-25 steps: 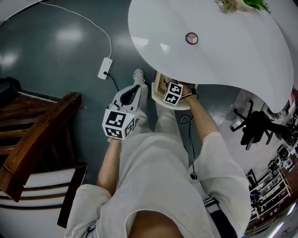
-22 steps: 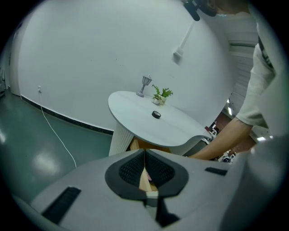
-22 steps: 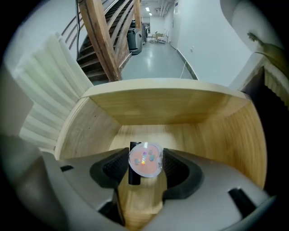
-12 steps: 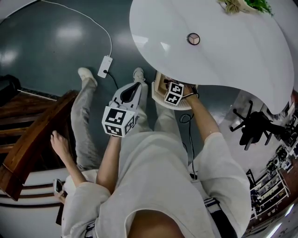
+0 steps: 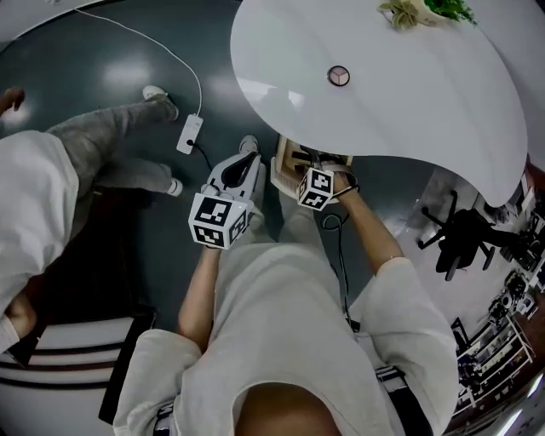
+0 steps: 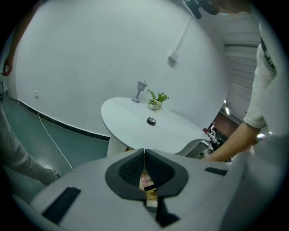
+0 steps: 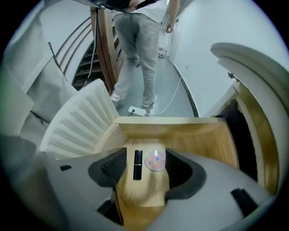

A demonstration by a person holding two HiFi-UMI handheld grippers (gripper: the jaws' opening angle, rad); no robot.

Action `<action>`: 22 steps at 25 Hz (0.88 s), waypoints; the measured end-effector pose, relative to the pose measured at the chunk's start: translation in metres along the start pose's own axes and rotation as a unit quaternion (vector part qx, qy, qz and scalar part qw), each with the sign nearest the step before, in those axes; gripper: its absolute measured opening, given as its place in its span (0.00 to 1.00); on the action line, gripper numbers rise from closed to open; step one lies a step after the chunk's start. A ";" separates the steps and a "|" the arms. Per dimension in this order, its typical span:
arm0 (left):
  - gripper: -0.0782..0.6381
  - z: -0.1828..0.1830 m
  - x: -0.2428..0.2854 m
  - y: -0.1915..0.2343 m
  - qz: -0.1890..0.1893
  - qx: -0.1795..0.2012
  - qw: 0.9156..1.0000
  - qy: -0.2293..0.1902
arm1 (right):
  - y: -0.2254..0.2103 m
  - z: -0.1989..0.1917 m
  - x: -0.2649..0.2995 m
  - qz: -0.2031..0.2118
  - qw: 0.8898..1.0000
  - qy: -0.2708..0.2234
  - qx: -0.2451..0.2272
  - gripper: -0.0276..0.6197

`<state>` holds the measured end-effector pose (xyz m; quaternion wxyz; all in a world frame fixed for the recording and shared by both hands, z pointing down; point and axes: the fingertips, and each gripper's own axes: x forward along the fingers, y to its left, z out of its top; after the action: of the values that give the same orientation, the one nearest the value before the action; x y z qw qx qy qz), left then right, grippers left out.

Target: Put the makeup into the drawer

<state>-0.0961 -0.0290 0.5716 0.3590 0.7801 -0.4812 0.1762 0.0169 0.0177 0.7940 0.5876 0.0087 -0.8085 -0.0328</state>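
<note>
An open wooden drawer (image 7: 180, 128) juts from under the white table (image 5: 409, 94); in the head view the drawer (image 5: 286, 158) is by my knees. On its floor lie a black lipstick (image 7: 137, 164) and a round pink compact (image 7: 156, 161), side by side. My right gripper (image 7: 146, 163) points down just above them. It is open, and its jaws have just been closing slightly, pressing on neither item. My left gripper (image 6: 144, 153) is shut and holds nothing, hanging left of the drawer (image 5: 245, 163). Another round compact (image 5: 338, 76) sits on the tabletop.
A second person (image 5: 51, 196) stands close at the left; their legs (image 7: 137, 49) show beyond the drawer. A power strip (image 5: 189, 134) and cable lie on the dark floor. A wooden staircase (image 7: 92, 49) and a white ribbed panel (image 7: 86, 122) flank the drawer. A potted plant (image 5: 417, 10) is on the table.
The second person has walked in from the left and now covers the staircase in the head view. My right gripper has lifted a little above the drawer. The left gripper has stayed put.
</note>
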 end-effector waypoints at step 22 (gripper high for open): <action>0.13 0.034 0.005 -0.035 -0.014 0.029 0.999 -0.028 | -0.094 0.065 -0.206 -0.112 0.863 -0.311 0.382 0.40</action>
<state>-0.0654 -0.0473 0.5377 0.3252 0.8015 -0.4749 0.1625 0.0166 -0.0622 0.5724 0.2482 0.3123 -0.8922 0.2117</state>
